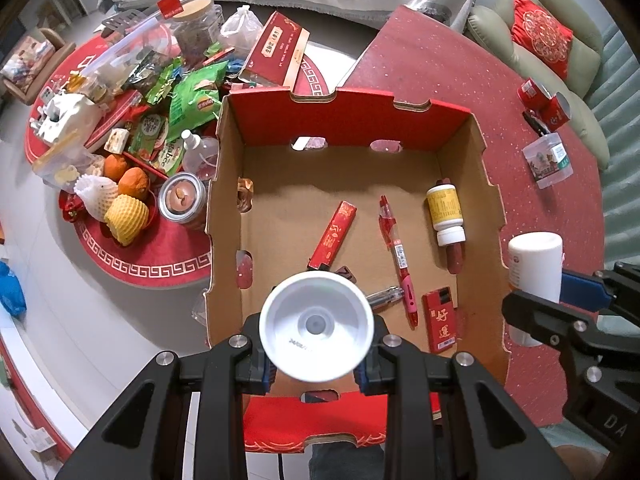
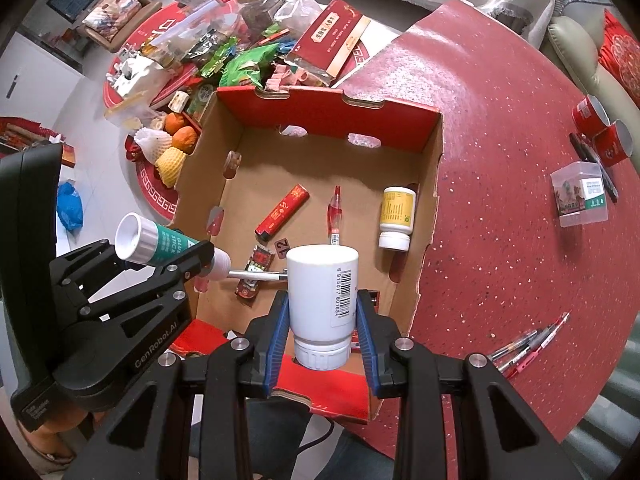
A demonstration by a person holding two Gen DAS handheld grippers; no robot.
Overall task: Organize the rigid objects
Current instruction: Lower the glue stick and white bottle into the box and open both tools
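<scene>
An open cardboard box (image 1: 464, 168) with a red rim sits on the red table (image 2: 500, 200). Inside lie a yellow pill bottle (image 1: 444, 208), a red pen (image 1: 394, 248), a red lighter (image 1: 334, 232), a red pack (image 1: 440, 320) and a silver pen (image 1: 384, 296). My left gripper (image 1: 316, 372) is shut on a glue stick (image 1: 316, 326), seen end-on above the box's near part; the right wrist view shows its green body (image 2: 164, 242). My right gripper (image 2: 323, 320) is shut on a white bottle (image 2: 324, 296), cap toward the camera, over the box's near right edge.
Left of the box, a round red mat (image 1: 152, 268) holds snack bags (image 1: 196, 100), oranges (image 1: 134, 182), netted fruit and a jar. On the table to the right stand a clear plastic box (image 2: 580, 194) and red cups (image 2: 600, 132); loose pens (image 2: 532, 344) lie near the edge.
</scene>
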